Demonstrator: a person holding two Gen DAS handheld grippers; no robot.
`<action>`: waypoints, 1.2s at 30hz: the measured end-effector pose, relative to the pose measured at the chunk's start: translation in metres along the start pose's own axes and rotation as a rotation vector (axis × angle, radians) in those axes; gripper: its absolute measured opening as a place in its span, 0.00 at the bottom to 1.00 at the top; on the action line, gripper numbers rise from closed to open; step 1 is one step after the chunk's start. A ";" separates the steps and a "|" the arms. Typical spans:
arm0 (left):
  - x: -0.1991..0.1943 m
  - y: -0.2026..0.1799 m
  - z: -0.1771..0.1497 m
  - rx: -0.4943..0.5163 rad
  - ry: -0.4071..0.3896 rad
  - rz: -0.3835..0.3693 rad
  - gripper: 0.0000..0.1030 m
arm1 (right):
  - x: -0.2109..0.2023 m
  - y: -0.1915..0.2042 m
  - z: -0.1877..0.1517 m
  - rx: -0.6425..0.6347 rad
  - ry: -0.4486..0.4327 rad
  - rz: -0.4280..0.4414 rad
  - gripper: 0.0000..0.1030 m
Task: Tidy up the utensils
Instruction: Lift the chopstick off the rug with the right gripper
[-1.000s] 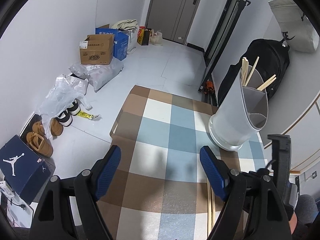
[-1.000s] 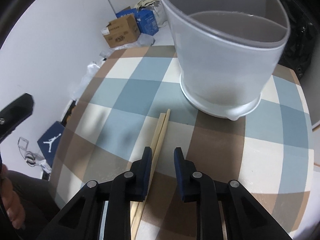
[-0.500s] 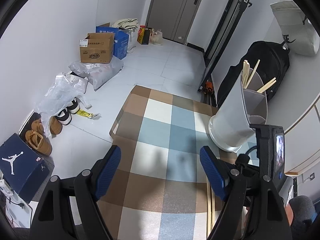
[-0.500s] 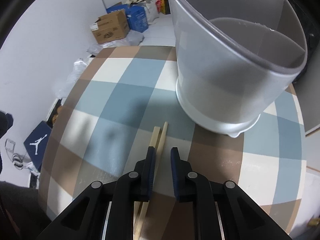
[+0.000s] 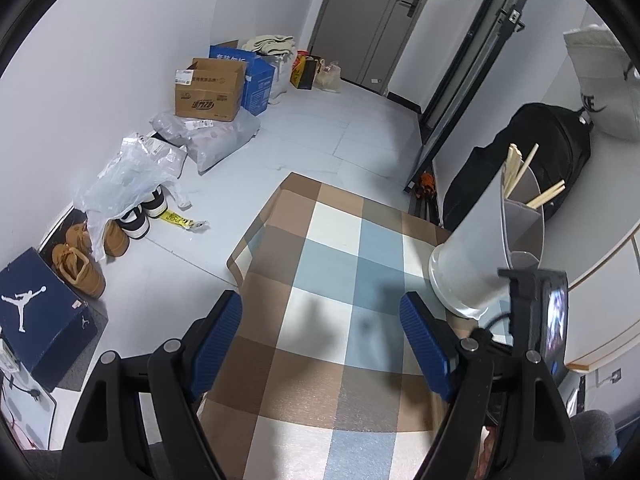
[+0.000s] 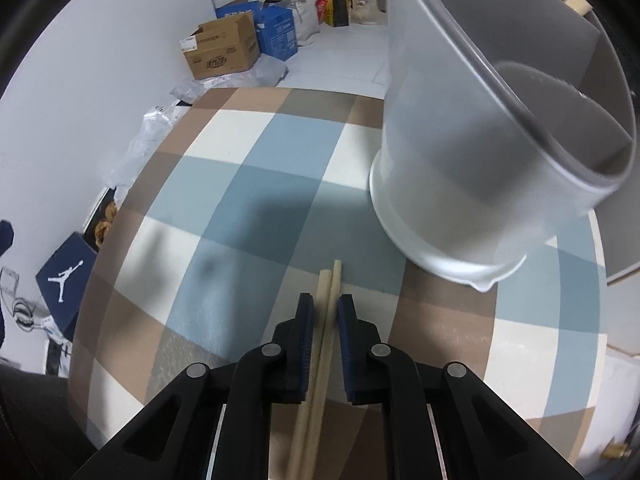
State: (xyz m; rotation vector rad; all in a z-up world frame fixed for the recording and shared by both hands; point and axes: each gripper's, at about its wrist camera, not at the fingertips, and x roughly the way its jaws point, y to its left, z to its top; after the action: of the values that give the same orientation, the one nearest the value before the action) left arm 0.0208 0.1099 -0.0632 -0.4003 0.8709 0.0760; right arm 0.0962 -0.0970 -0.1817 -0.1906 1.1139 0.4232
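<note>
Right gripper [image 6: 323,312]: jaws have just been closing around the pair of chopsticks [image 6: 326,296]; whether the pads already press the wood is hard to tell.
Chopsticks: flat on the worktop [image 6: 240,184], long axis running along the gripper's own line, tips toward the utensil holder [image 6: 472,184].
Holder: just beyond and to the right, more chopsticks already in it.
Left gripper [image 5: 320,320]: wide open, empty, farther off.
Surface: checked cloth.
Room: boxes and shoes on the floor.
</note>
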 end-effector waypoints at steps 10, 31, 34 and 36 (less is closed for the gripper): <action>0.001 -0.003 -0.001 0.006 0.007 -0.003 0.75 | -0.016 -0.028 -0.014 0.104 -0.021 0.079 0.07; 0.002 -0.007 -0.004 0.039 0.022 -0.008 0.75 | -0.013 -0.034 -0.018 0.146 -0.027 0.100 0.08; 0.002 -0.007 -0.004 0.036 0.023 -0.010 0.75 | -0.009 -0.035 -0.018 0.131 -0.008 0.066 0.08; 0.002 -0.007 -0.004 0.034 0.024 -0.008 0.75 | -0.009 -0.033 -0.018 0.111 -0.009 0.055 0.08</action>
State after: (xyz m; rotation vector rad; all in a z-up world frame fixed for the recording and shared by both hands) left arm 0.0212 0.1016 -0.0646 -0.3737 0.8930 0.0490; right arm 0.0919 -0.1350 -0.1832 -0.0605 1.1325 0.4089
